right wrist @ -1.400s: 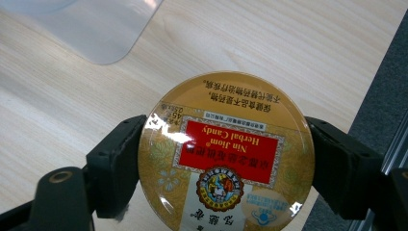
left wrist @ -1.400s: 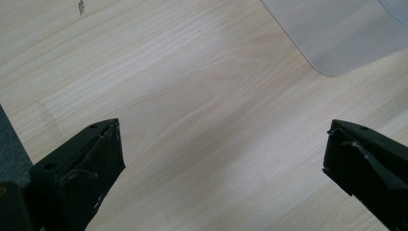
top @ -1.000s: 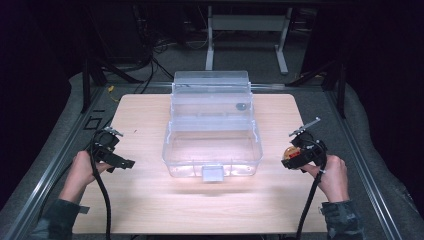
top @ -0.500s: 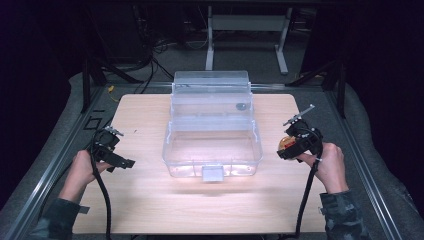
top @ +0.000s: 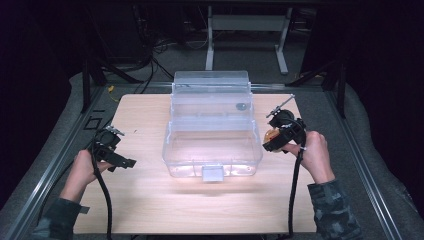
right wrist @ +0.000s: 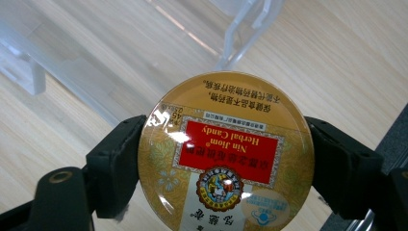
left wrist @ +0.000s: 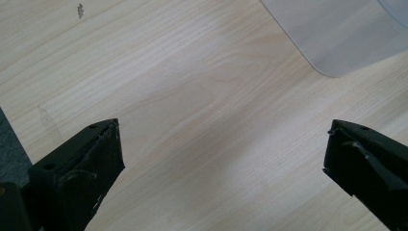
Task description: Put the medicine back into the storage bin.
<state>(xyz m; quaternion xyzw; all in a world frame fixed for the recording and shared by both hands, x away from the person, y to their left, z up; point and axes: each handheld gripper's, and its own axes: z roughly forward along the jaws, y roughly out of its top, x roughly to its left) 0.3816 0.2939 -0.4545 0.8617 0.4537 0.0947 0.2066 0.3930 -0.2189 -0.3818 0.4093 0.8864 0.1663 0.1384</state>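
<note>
A clear plastic storage box [top: 212, 132] with its lid swung back stands in the middle of the wooden table [top: 150, 200]. My right gripper [top: 274, 141] hovers at the box's right wall, shut on a round gold candy tin [right wrist: 226, 154] with a red label; the tin [top: 270, 135] shows orange between the jaws. The box's wall [right wrist: 144, 62] lies just beyond the tin. My left gripper [top: 120, 161] rests low at the table's left, open, with bare wood between its fingers [left wrist: 86, 163]. A corner of the box [left wrist: 341, 38] lies ahead of it.
A small round object [top: 240, 106] sits on the box's raised lid. Grey padded matting [top: 45, 150] and metal rails border the table. A metal stand [top: 245, 35] and cables lie on the dark floor behind.
My right gripper has carried the tin leftward and a little farther away, up to the box's right wall. The left gripper has barely moved.
</note>
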